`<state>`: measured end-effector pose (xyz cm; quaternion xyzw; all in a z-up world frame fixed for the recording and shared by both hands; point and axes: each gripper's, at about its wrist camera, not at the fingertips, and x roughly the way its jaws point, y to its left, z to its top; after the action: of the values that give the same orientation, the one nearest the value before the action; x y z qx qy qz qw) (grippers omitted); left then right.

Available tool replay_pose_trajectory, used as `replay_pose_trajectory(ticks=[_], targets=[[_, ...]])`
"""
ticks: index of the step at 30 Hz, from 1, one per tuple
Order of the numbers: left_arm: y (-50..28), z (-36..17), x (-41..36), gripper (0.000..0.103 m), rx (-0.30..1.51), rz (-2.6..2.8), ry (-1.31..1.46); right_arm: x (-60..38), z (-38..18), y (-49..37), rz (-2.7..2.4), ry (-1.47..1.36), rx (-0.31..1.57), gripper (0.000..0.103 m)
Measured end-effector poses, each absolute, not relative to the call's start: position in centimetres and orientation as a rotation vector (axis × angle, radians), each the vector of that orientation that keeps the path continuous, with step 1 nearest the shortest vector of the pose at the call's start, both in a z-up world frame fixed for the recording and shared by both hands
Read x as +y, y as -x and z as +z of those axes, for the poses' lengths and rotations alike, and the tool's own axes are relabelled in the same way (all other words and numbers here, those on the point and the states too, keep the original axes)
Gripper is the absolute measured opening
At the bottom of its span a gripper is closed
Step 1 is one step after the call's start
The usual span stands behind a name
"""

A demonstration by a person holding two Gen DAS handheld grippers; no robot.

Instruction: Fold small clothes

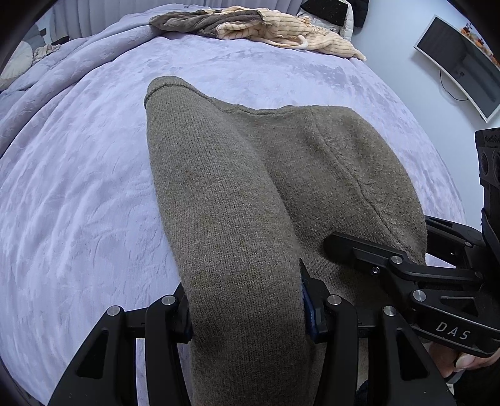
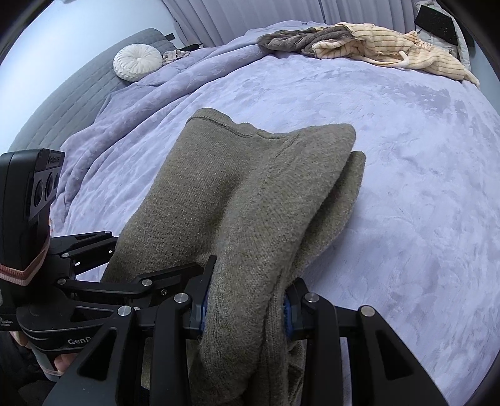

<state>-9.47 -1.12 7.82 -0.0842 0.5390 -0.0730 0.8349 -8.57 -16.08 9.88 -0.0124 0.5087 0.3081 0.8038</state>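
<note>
An olive-brown knitted garment [image 1: 250,187] lies partly on the lavender bed cover, its near end lifted off the bed. My left gripper [image 1: 247,312] is shut on a thick fold of the garment's near left edge. My right gripper [image 2: 247,309] is shut on the bunched near right edge of the knitted garment [image 2: 250,200]. Each gripper shows in the other's view: the right gripper [image 1: 359,250] at the right of the left wrist view, the left gripper [image 2: 175,274] at the left of the right wrist view. The garment's far hem rests on the cover.
A heap of clothes, grey-brown and cream striped [image 1: 259,28], lies at the bed's far edge. A round white cushion [image 2: 137,65] sits on a grey quilted pillow at the far left. A monitor [image 1: 459,90] leans by the wall beyond the bed's right side. Lavender cover [image 1: 78,187] surrounds the garment.
</note>
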Motion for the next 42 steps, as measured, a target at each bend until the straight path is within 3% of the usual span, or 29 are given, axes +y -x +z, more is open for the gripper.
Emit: replay_pose_trajectory(ticks=[3, 5, 7, 8, 9, 11, 19, 23, 27, 35, 38, 42], targets=[[9.8, 7.0, -0.7, 0.053, 1.142, -0.164, 0.197, -16.1, 9.5, 8.8, 0.667, 0.03, 1.094, 0.037], [9.9, 5.9, -0.2, 0.066, 1.159, -0.149, 0.207, -16.1, 8.5, 8.4, 0.665, 0.035, 1.111, 0.037], [10.2, 5.1, 0.8, 0.093, 1.165, -0.106, 0.225, -16.5, 7.4, 8.0, 0.651, 0.025, 1.138, 0.042], [10.5, 5.0, 1.3, 0.096, 1.16, -0.093, 0.24, -17.0, 6.8, 7.7, 0.641, 0.006, 1.155, 0.051], [10.7, 5.0, 1.8, 0.096, 1.158, -0.096, 0.258, -17.7, 6.5, 7.4, 0.631, -0.024, 1.162, 0.059], [11.1, 5.3, 2.7, 0.096, 1.162, -0.098, 0.283, -19.1, 6.4, 6.8, 0.596, -0.072, 1.176, 0.065], [9.8, 8.2, 4.3, 0.096, 1.084, 0.011, 0.272, -19.4, 11.4, 6.7, 0.654, -0.079, 1.021, 0.065], [5.8, 4.8, 4.7, 0.096, 1.234, 0.12, 0.194, -17.0, 8.8, 4.7, 0.733, -0.075, 1.096, 0.065], [5.0, 4.2, 4.7, 0.1, 1.258, 0.118, 0.201, -17.1, 5.7, 2.4, 0.675, -0.086, 1.181, 0.063], [9.7, 7.4, 3.0, 0.1, 1.19, 0.097, 0.141, -17.6, 12.2, 12.2, 0.977, 0.034, 1.01, 0.066], [10.3, 6.7, 2.6, 0.1, 1.191, 0.099, 0.127, -17.3, 9.8, 13.8, 0.918, 0.138, 1.047, 0.073], [10.8, 6.4, 2.4, 0.1, 1.196, 0.08, 0.163, -18.9, 6.6, 13.2, 0.807, 0.11, 1.107, 0.072]])
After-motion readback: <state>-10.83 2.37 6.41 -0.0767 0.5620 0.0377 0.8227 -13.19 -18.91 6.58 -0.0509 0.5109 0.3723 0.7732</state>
